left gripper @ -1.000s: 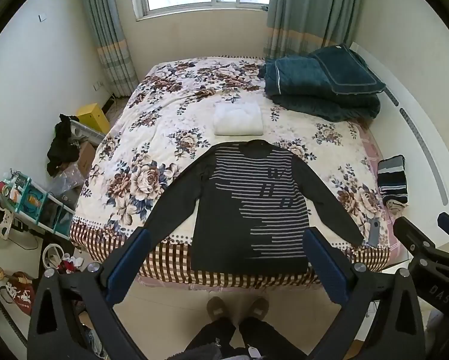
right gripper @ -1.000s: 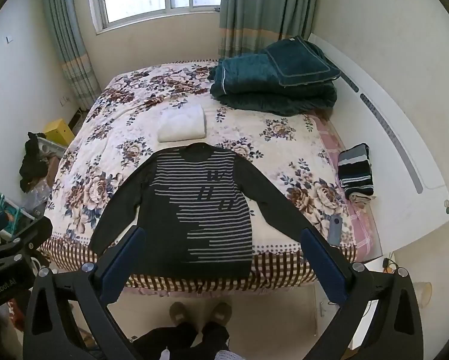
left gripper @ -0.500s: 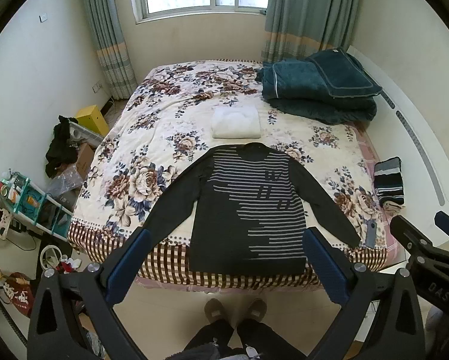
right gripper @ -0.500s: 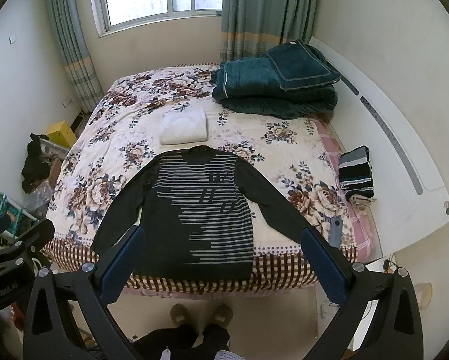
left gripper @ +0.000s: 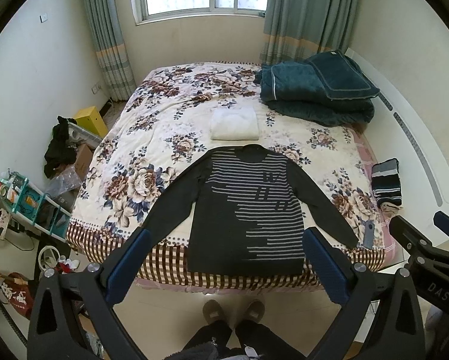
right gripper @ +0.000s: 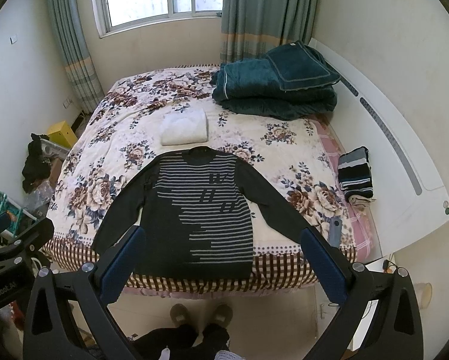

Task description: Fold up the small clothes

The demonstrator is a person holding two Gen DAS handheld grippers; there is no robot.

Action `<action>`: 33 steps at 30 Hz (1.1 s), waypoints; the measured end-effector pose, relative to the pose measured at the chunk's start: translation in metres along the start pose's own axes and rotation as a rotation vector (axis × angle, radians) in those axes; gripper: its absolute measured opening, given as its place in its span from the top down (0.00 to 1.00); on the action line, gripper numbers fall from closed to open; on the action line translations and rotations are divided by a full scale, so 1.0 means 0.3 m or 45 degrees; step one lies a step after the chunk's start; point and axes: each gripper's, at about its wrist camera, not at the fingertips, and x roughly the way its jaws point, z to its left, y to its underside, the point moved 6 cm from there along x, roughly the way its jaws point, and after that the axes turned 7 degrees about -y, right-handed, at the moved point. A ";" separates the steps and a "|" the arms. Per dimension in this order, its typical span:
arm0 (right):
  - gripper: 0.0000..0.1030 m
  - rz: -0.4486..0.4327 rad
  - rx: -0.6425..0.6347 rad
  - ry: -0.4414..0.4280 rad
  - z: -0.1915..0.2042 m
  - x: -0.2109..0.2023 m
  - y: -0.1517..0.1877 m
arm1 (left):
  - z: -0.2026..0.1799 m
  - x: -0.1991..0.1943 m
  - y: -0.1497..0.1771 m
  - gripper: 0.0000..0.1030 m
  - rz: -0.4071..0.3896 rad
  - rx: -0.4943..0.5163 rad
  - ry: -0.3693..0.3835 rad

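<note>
A dark sweater with grey stripes [left gripper: 248, 207] lies flat, sleeves spread, on the near end of the floral bed [left gripper: 152, 138]; it also shows in the right wrist view [right gripper: 200, 207]. Its hem hangs over the bed's near edge. My left gripper [left gripper: 224, 249] is open and empty, held high above and in front of the hem. My right gripper [right gripper: 221, 246] is also open and empty, at a like height. A folded white garment [left gripper: 234, 122] lies beyond the collar, also seen in the right wrist view [right gripper: 185, 128].
A folded teal blanket [left gripper: 314, 90] sits at the far right of the bed. A folded striped garment [left gripper: 386, 186] and a phone [left gripper: 368, 234] lie at the right edge. Clutter and a shelf [left gripper: 23, 198] stand on the floor at left. My feet [left gripper: 233, 312] are below.
Both grippers have pulled back and risen slightly, so the bed and sweater look a little further away. The sweater has not moved.
</note>
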 end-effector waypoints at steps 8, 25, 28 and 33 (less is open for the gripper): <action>0.00 -0.007 0.000 0.000 -0.007 -0.009 -0.015 | -0.012 -0.006 -0.003 0.00 -0.007 -0.005 0.004; 0.00 -0.010 -0.019 -0.010 0.059 -0.090 -0.165 | 0.025 0.025 -0.010 0.00 -0.027 -0.020 0.008; 0.00 -0.012 -0.014 -0.010 0.060 -0.093 -0.160 | 0.026 0.021 -0.006 0.00 -0.029 -0.018 0.010; 0.00 -0.018 -0.016 -0.009 0.059 -0.083 -0.148 | 0.029 0.024 -0.003 0.00 -0.029 -0.018 0.015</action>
